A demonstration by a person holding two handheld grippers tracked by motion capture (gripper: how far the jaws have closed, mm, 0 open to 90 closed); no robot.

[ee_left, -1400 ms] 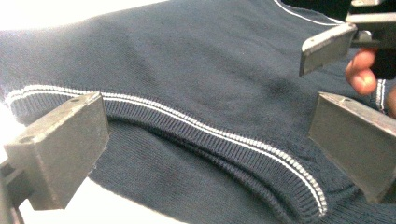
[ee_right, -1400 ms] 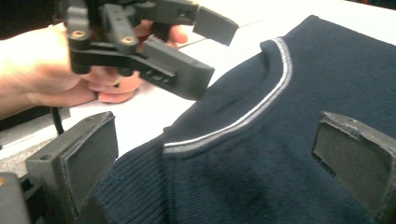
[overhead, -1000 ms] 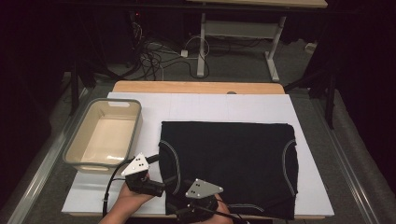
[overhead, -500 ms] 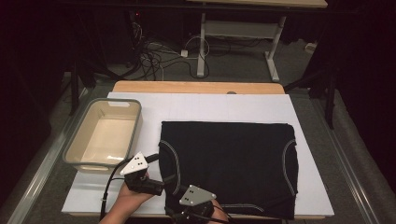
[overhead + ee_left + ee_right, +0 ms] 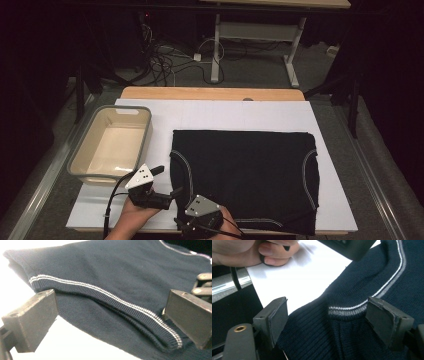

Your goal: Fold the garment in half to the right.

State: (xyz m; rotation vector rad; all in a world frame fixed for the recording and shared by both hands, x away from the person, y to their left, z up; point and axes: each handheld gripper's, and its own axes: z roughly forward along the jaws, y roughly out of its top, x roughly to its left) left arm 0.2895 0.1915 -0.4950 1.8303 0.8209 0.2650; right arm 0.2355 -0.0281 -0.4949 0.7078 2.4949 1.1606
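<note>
Both tools at the near-left corner of the folded sweater

My right tool sits nearest, jaws apart and just opening further, straddling the striped hem at the near tabletop edge without pressing it; my left tool stands open around the ribbed side edge. The dark knit sweater with thin white stripes lies flat across the white sheet's middle and right. Bare white room lies left, the empty tub beyond.
</note>
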